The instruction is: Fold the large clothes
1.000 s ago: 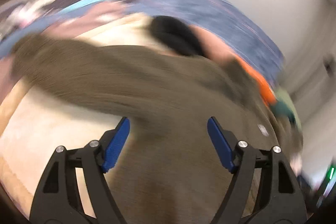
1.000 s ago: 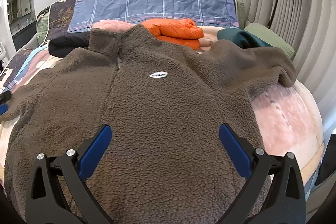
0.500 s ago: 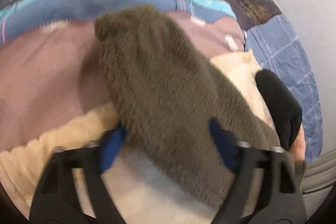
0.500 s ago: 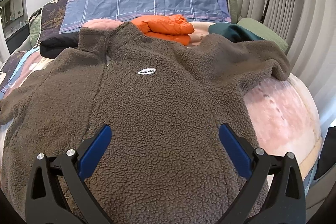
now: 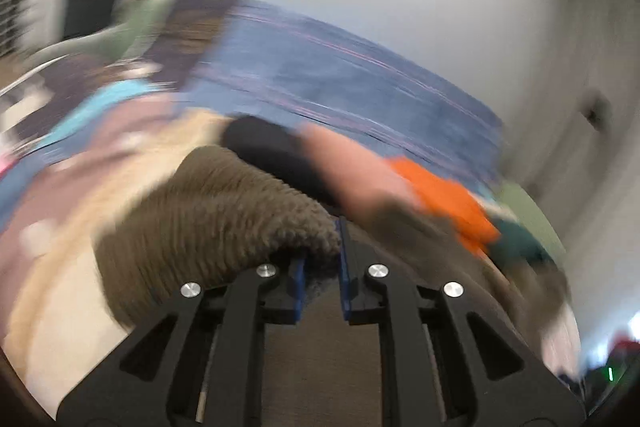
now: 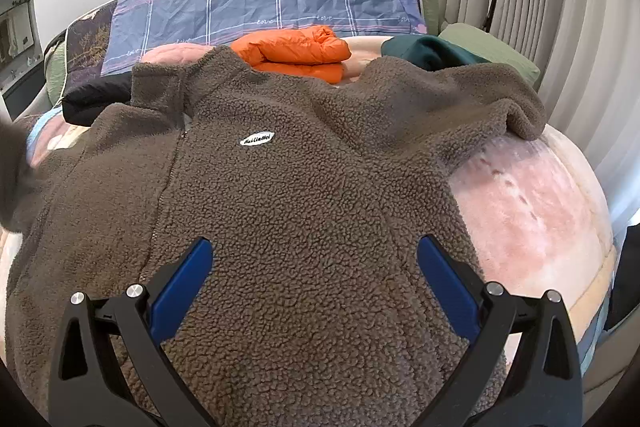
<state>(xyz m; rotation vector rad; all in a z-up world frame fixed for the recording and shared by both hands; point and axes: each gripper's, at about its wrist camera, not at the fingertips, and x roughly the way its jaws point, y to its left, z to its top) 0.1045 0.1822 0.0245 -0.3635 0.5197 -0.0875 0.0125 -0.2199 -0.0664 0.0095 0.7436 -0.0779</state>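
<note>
- The brown fleece jacket is spread front-up on the bed, collar toward the pillows.
- Thick sherpa pile: soft, floppy, bulky but probably not heavy, so I'd pinch cuffs or hems, never the middle.
- The left gripper fingers are clenched on the sleeve cuff; the right gripper hovers spread wide, holding nothing.
- No containers in view, just a folded orange puffer jacket behind.

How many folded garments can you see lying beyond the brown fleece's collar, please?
3, though more may be hidden: a black one at left, an orange one in the middle, and a dark green one at right by the fleece's sleeve.
</note>
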